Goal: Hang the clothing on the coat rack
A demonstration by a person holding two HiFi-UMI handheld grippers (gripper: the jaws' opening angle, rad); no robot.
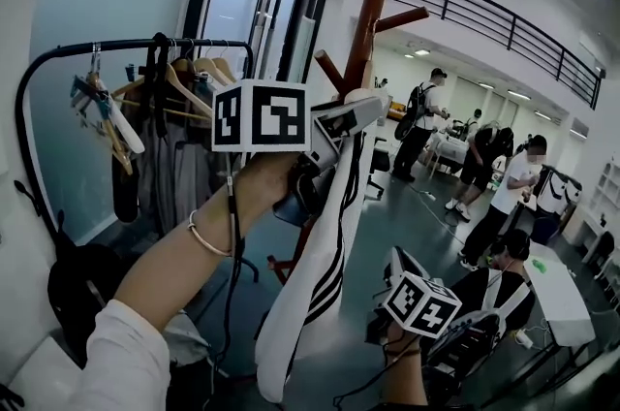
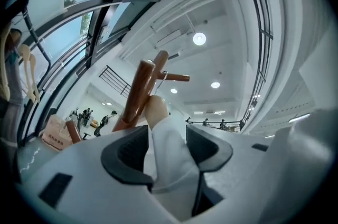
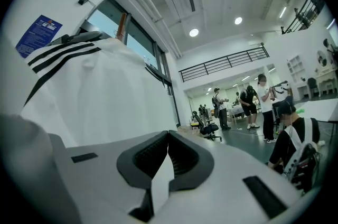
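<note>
A white garment with black stripes (image 1: 325, 254) hangs down along the brown wooden coat rack (image 1: 366, 21). Its top is draped over a rounded peg end (image 2: 155, 108) of the rack (image 2: 138, 93). My raised left gripper (image 1: 360, 111) stands open at that peg. In the left gripper view the white cloth (image 2: 171, 159) runs between the jaws of the left gripper (image 2: 166, 136), and the pads do not press on it. Lower down, my right gripper (image 1: 399, 262) is shut on a thin fold of the garment (image 3: 100, 91). The white strip shows between the closed tips of the right gripper (image 3: 168, 136).
A black clothes rail (image 1: 126, 46) with wooden hangers and dark clothes stands left of the rack, by the glass wall. A dark bag (image 1: 82, 283) sits below it. Several people (image 1: 504, 196) stand at the right. A white table (image 1: 562, 293) is at the lower right.
</note>
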